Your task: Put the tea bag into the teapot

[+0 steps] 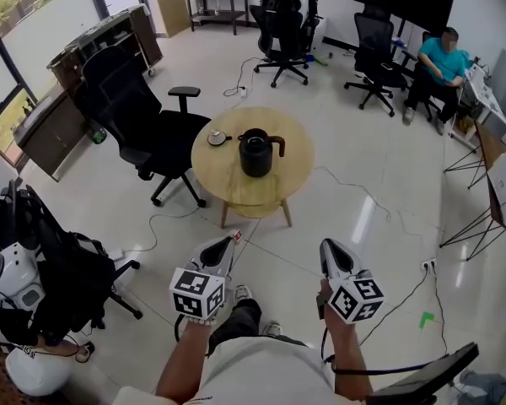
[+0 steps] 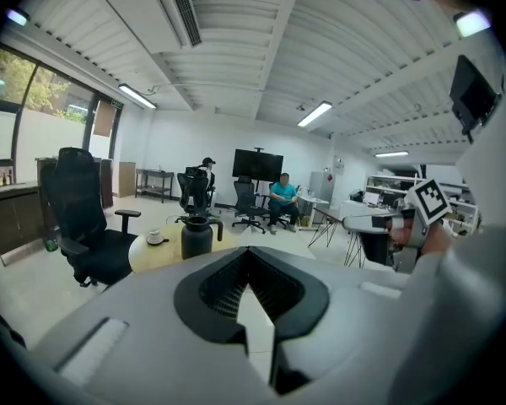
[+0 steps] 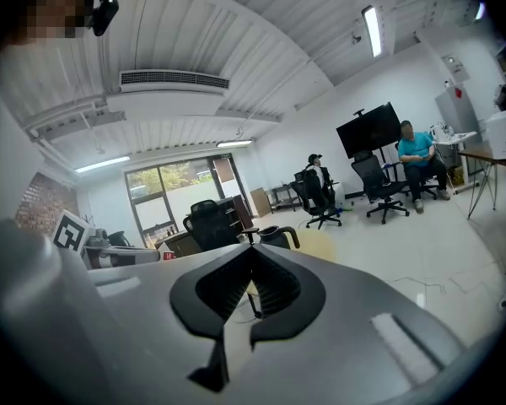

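The left tongs (image 1: 234,236) are pressed together. Their smooth grey plastic jaws meet at a point above a diamond-shaped hollow of ribbed black rubber, and nothing is held. The right tongs (image 1: 326,245) are the same, with tips closed and ribbed pads bare. Both hang over the glossy pale floor (image 1: 363,184), well short of the desk and pointing towards it. The desk (image 1: 236,194) is round, of light wood, on slanted legs. On its top stands the teapot (image 1: 255,153), a squat matt black cylinder with a curved brown handle. Near the teapot, on the desk's left part, lies a small white dish (image 1: 217,139), round in shape. It is too small to tell whether the tea bag rests there. A black padded office chair (image 1: 143,121) stands just left of the desk.
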{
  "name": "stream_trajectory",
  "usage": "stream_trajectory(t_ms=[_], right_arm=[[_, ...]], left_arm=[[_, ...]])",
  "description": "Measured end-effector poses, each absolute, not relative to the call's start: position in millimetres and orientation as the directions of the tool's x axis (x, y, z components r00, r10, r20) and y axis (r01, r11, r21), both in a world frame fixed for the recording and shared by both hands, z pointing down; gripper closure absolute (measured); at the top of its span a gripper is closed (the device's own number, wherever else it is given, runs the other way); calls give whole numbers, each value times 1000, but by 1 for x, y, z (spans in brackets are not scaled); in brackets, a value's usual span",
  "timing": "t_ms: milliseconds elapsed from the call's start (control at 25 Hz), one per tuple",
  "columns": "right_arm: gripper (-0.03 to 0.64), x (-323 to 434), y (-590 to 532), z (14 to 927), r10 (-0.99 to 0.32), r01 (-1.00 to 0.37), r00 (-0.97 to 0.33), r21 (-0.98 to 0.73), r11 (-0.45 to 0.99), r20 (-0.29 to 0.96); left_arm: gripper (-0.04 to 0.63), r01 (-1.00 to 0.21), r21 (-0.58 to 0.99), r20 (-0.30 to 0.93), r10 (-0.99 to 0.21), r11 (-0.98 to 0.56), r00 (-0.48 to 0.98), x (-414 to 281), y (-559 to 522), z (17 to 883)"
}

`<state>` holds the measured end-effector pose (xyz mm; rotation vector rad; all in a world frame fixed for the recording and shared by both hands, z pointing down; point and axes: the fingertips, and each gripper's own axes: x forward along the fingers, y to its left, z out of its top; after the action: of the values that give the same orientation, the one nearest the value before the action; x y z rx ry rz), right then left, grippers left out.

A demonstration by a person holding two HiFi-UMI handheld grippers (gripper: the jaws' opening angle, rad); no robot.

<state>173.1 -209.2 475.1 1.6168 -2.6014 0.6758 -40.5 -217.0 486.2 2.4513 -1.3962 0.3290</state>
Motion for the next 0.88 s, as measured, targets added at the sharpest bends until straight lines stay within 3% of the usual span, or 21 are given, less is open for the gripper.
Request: stream_trajectory(t_ms=[880], right_arm=[[627, 98, -353, 443, -887, -892, -410, -297, 341, 213]], left_arm=[[583, -821, 156, 321, -758, -549, 568, -106, -365, 475]])
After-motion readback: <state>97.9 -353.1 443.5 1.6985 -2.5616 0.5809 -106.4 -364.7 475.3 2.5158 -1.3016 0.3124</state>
